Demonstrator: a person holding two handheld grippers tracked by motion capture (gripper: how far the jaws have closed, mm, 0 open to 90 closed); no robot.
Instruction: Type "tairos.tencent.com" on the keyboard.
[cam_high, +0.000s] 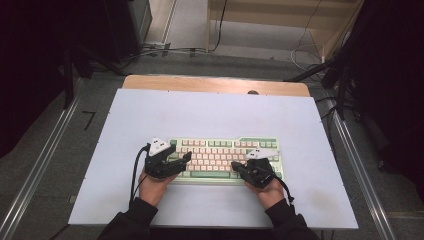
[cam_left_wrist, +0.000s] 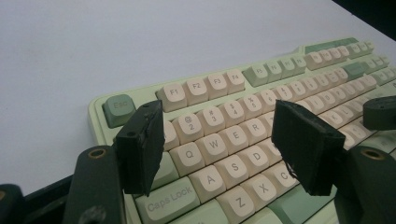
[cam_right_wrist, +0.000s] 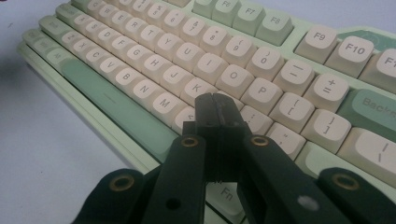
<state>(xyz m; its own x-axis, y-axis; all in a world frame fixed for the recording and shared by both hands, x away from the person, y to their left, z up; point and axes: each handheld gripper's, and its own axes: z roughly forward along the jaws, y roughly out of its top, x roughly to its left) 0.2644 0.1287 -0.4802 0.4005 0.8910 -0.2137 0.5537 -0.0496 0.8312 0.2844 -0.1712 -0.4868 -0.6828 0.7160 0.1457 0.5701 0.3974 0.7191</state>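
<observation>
A pale green keyboard (cam_high: 225, 156) with cream keys lies on the white table (cam_high: 215, 110), near the person's side. My left gripper (cam_high: 186, 158) hovers over the keyboard's left end, its jaws open. In the left gripper view the left gripper (cam_left_wrist: 217, 121) stands wide apart above the Q, W, A and S keys of the keyboard (cam_left_wrist: 224, 93), with nothing between the jaws. My right gripper (cam_high: 237, 168) is over the lower right part of the keys. In the right gripper view the right gripper (cam_right_wrist: 215, 101) is shut and empty, its tips just above the keyboard (cam_right_wrist: 187, 51) near the K and L keys.
A wooden strip (cam_high: 215, 84) borders the table's far edge. Metal rails (cam_high: 35, 170) run along both sides on the floor. Cables (cam_high: 165, 50) and dark stands lie beyond the table. Bare table surface lies around the keyboard on every side.
</observation>
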